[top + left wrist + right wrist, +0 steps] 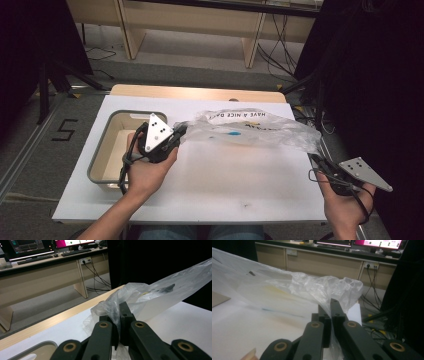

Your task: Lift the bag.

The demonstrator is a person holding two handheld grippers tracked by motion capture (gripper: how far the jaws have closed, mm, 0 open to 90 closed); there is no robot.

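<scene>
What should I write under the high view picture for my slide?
Two grippers, left and right, stretch a clear plastic bag above a white table.

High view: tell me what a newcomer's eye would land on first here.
The clear plastic bag stretched across the white table, with "HAVE A NICE DAY" printed on it and something blue inside. The left gripper is shut on its left end and the right gripper on its right end, at the table's right edge. Next comes the grey-rimmed tray at the table's left, partly behind the left hand.
</scene>
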